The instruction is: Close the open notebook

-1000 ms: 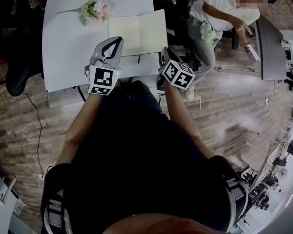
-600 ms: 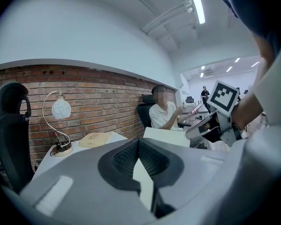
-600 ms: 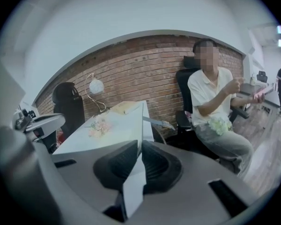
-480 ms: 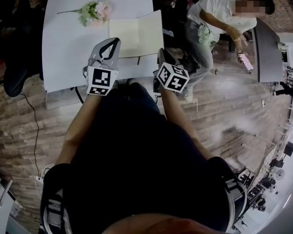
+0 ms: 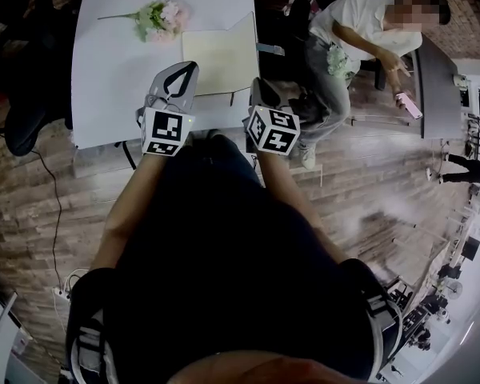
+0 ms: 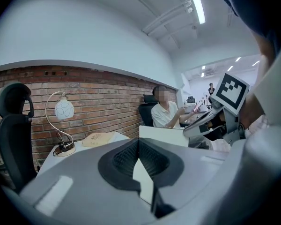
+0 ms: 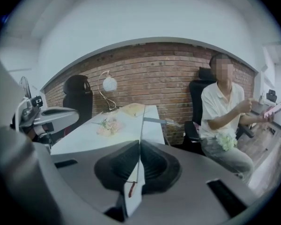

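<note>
two claws at the near edge of a smooth white table (image 5: 112,62). right claw (image 7: 139,149) pinched shut on the raised right half of the notebook (image 5: 216,54); left claw (image 6: 138,146) tips together, empty, by the notebook's near left corner. probable faults: leaf slipping or creasing in so thin a pinch; book sliding, left half apparently unpinned. elsewhere: flowers (image 5: 162,18), lamp (image 6: 63,110), brick wall (image 7: 150,78), seated person (image 5: 360,30), wooden floor (image 5: 32,190).

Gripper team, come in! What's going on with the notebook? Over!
Left gripper shut, empty. Right gripper shut on the notebook, its right half raised off the table. Not yet closed. Flowers lie clear, nothing blocking.
</note>
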A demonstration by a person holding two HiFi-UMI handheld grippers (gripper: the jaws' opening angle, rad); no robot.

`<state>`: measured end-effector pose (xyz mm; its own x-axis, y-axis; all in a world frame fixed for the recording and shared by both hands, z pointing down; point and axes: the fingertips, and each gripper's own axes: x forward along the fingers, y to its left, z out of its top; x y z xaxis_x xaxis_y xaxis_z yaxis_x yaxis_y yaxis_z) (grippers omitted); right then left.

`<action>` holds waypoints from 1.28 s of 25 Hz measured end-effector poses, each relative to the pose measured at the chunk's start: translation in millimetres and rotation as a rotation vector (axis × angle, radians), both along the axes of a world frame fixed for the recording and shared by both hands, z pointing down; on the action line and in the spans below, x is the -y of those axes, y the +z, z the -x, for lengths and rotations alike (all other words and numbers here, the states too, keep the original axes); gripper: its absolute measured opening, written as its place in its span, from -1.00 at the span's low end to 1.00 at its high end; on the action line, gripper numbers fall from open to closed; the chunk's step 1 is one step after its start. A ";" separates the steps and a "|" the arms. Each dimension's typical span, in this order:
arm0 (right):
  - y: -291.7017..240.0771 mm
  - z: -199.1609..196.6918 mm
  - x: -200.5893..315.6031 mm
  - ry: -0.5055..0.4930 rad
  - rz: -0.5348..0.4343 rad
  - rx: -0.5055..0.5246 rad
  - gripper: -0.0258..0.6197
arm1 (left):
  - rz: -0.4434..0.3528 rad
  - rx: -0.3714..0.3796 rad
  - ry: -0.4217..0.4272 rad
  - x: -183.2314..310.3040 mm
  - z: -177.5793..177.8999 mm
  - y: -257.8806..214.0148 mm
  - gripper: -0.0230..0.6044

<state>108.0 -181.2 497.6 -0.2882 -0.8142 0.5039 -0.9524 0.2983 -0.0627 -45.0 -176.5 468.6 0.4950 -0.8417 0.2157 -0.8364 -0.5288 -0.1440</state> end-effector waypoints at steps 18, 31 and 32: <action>-0.6 52.4 -3.3 -0.176 -0.062 -0.151 -0.86 | 0.014 0.007 -0.062 -4.1 27.2 3.6 -0.91; 12.7 90.0 -13.4 -0.326 -0.088 -0.223 -0.85 | 0.025 0.013 -0.089 -3.7 36.5 9.3 -0.90; 14.1 91.9 -14.0 -0.333 -0.087 -0.227 -0.85 | 0.029 0.013 -0.090 -4.4 37.2 10.9 -0.91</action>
